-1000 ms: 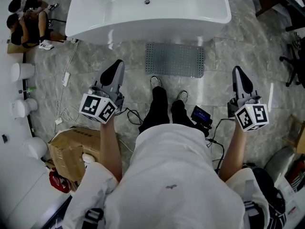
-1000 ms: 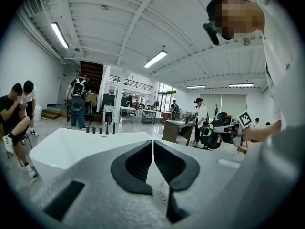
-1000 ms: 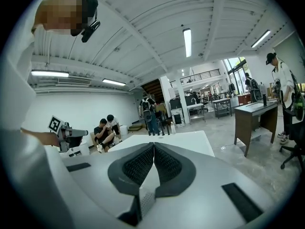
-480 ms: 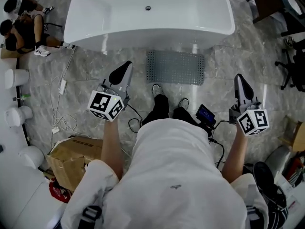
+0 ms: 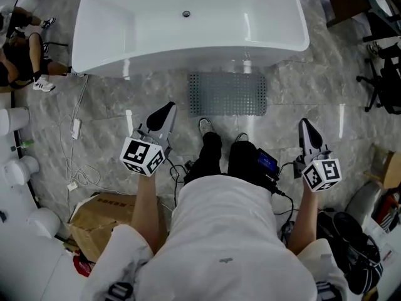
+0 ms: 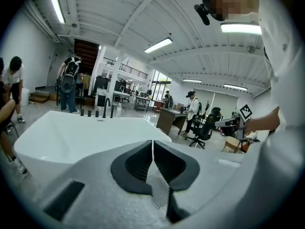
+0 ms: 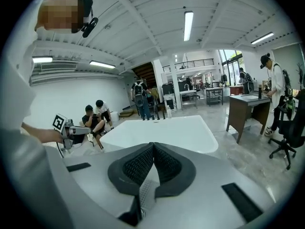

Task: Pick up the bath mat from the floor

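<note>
Judged the step in hand as the approach, with no contact made yet. Found the bath mat [image 5: 227,94] flat on the floor [image 5: 106,108], just beside the front of the bathtub [image 5: 188,36] and just ahead of the shoes [image 5: 205,124]. Held the left claw [image 5: 166,109] and the right claw [image 5: 305,126] clenched and empty, pointed forward and slightly downward, well apart, both short of the mat. Required next, by judgement: releasing the jaws and lowering toward a mat edge.
</note>
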Tool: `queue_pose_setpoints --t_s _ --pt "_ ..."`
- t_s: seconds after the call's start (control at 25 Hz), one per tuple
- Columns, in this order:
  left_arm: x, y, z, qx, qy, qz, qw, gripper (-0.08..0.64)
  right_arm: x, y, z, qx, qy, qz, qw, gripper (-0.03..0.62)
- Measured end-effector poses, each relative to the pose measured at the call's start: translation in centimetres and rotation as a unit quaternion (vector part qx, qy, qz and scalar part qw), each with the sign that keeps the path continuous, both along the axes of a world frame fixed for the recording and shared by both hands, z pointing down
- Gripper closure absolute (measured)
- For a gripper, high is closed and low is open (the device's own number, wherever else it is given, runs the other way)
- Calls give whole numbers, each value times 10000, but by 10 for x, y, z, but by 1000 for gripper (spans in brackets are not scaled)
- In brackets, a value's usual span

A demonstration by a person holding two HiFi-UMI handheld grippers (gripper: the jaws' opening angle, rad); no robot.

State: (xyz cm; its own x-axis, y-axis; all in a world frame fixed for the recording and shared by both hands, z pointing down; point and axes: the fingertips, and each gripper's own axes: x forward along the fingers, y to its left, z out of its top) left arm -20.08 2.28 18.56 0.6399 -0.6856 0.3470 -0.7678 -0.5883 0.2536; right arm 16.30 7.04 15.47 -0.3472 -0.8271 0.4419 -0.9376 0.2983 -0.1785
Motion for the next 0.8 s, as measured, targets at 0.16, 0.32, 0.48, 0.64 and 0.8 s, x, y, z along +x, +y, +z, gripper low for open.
queue_pose_setpoints --t_s 0.16,0.32,0.48,0.64,0.8 --pt "1 -9 22 -249 138 46 9996 538 5 -6 17 -124 2 61 9999 584" --pt "4 -11 41 -485 232 23 9986 538 6 -11 37 -338 -40 -106 9994 584" --pt "11 -8 59 -683 241 -3 9974 537 7 -19 61 -548 158 -467 9973 584" --pt "21 -1 85 -835 -51 108 9964 538 13 -23 96 -784 286 -793 9934 584" --pt "24 5 114 -1066 -119 -32 9942 538 19 -23 144 -1048 663 -1327 9834 584"
